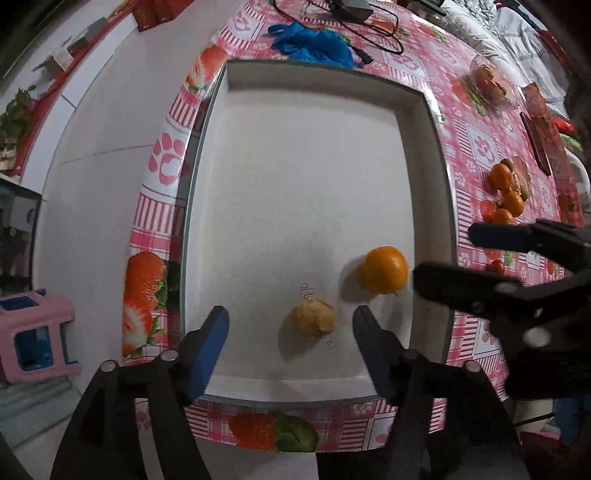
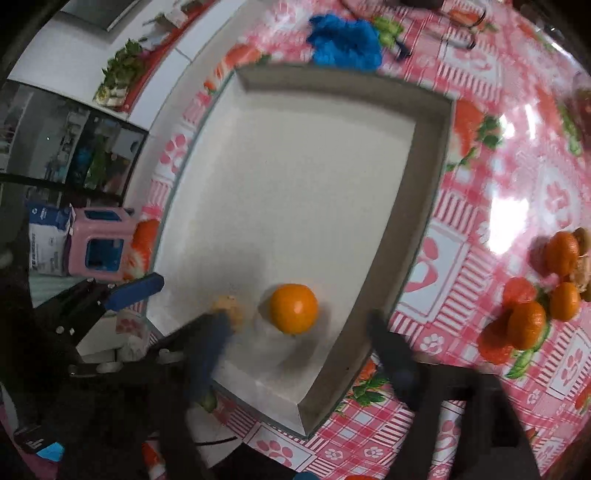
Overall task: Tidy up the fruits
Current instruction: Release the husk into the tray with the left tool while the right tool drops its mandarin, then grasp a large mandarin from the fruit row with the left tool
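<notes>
A white shallow tray (image 1: 424,122) (image 2: 432,155) sits on the pink patterned tablecloth. In it lie an orange (image 1: 384,269) (image 2: 293,308) and a tan walnut-like fruit (image 1: 312,318) (image 2: 229,308). My left gripper (image 1: 290,325) is open and empty, hovering over the tray's near end with the tan fruit between its fingers' line. My right gripper (image 2: 299,332) is open and empty above the orange; it shows in the left wrist view (image 1: 443,258) at right. A pile of oranges and tan fruits (image 1: 506,195) (image 2: 546,291) lies on the cloth right of the tray.
A blue plastic bag (image 1: 314,44) (image 2: 347,38) and black cables (image 1: 369,22) lie beyond the tray. A clear bowl of food (image 1: 491,83) stands far right. A pink stool (image 1: 33,332) (image 2: 99,243) stands on the floor left of the table.
</notes>
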